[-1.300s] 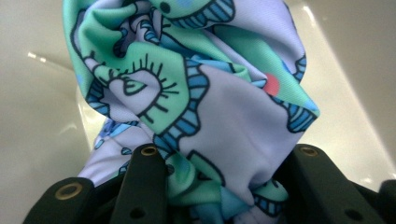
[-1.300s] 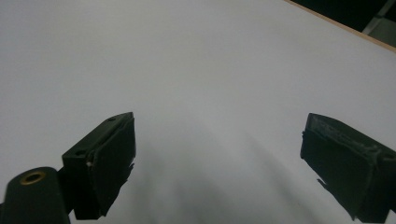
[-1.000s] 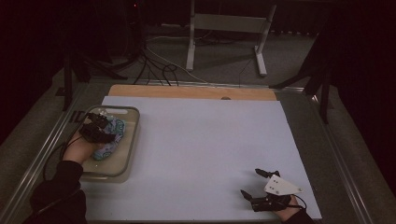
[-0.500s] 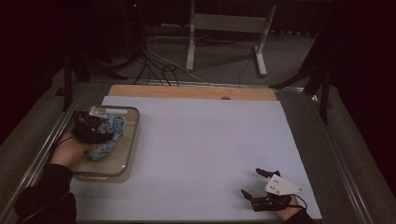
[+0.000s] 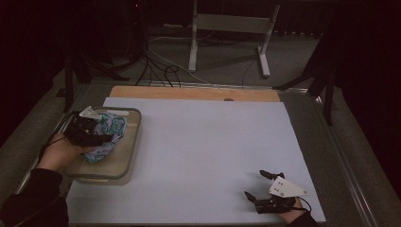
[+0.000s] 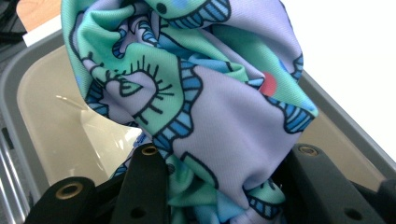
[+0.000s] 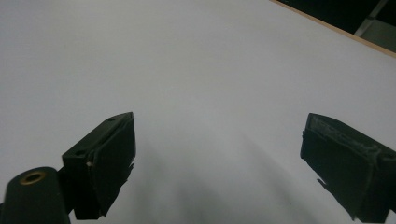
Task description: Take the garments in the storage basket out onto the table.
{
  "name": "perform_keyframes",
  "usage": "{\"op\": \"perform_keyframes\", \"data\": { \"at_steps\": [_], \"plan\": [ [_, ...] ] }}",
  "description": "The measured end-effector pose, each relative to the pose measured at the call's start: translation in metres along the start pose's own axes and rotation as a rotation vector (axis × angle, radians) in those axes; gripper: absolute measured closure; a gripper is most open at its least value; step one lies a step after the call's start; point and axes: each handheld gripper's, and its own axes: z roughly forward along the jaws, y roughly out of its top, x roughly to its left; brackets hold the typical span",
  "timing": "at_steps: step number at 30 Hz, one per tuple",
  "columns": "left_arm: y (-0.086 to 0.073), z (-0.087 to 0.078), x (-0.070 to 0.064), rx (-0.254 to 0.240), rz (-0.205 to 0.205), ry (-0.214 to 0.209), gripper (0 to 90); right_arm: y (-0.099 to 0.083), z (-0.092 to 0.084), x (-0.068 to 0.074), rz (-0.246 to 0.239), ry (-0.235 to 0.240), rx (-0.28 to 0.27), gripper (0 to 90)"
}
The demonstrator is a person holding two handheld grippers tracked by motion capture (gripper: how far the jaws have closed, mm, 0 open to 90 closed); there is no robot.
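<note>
A bunched cloth [image 5: 108, 134], lilac and green with blue patterns, is held over a clear shallow tray [image 5: 128, 158] at the table's left. My left gripper [image 5: 90, 133] is shut on it from the left side. In the left gripper view the cloth [image 6: 201, 79] bulges up between the two black jaws of the left gripper [image 6: 229, 186], with the tray's beige floor [image 6: 46, 116] below. My right gripper [image 5: 256, 184] rests near the front right of the white table top, open. In the right gripper view the right gripper [image 7: 217, 158] has only bare white surface between its jaws.
The white table top [image 5: 213, 142] has a wooden strip [image 5: 189, 93] along its far edge. Metal rails [image 5: 345, 161] run down both sides. Cables [image 5: 161, 66] and a stand's legs [image 5: 227, 42] lie on the floor beyond the table.
My left hand has shifted a little to the left over the tray with the cloth still in the jaws. The right gripper has not moved.
</note>
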Motion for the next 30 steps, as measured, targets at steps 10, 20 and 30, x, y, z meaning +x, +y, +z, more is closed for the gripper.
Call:
{"op": "perform_keyframes", "data": {
  "at_steps": [10, 20, 30],
  "plan": [
    [0.005, -0.021, -0.003, -0.033, 0.03, -0.026, 65.2, 0.0, 0.0, 0.0, -0.002, -0.005, -0.006, 10.5],
    [0.012, -0.04, -0.008, -0.057, 0.079, -0.054, 65.2, 0.001, -0.001, 0.0, -0.008, -0.012, -0.009, 10.5],
    [0.024, -0.053, -0.013, -0.087, 0.101, -0.076, 65.2, 0.001, -0.001, -0.001, -0.004, -0.012, -0.008, 10.5]
  ]
}}
